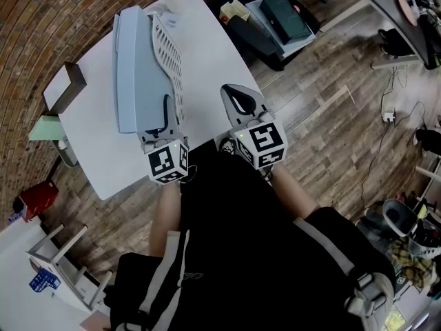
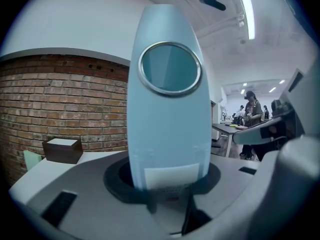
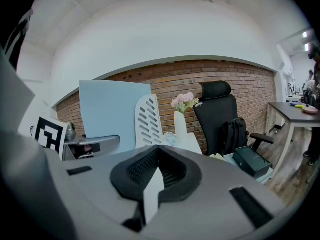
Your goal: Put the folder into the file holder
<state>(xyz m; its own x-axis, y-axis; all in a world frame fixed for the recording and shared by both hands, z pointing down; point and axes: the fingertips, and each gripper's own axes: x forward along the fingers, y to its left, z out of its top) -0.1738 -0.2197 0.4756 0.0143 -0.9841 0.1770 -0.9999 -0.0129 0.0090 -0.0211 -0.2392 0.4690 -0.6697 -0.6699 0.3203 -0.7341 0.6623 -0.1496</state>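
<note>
The folder point(image 1: 131, 74) is filling the left gripper's point(image 1: 165, 116) jaws and walling off everything at twelve o'clock from it. The file holder point(image 1: 169, 57) is standing just beside the folder, at its three o'clock side. Bare table point(image 1: 213, 54) is lying open at twelve o'clock from the right gripper point(image 1: 234, 94), whose jaws are resting together on nothing. A vase point(image 3: 180, 124) is closing that lane at the far edge. A brown box point(image 1: 65, 85) is sitting at the table's nine o'clock edge, well apart from the folder. At two o'clock, off the table, a black chair point(image 3: 217, 114) and a green case point(image 1: 286, 16) are crowding the floor.

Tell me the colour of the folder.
Light blue. The folder shows best in the left gripper view, where its spine fills the middle.
</note>
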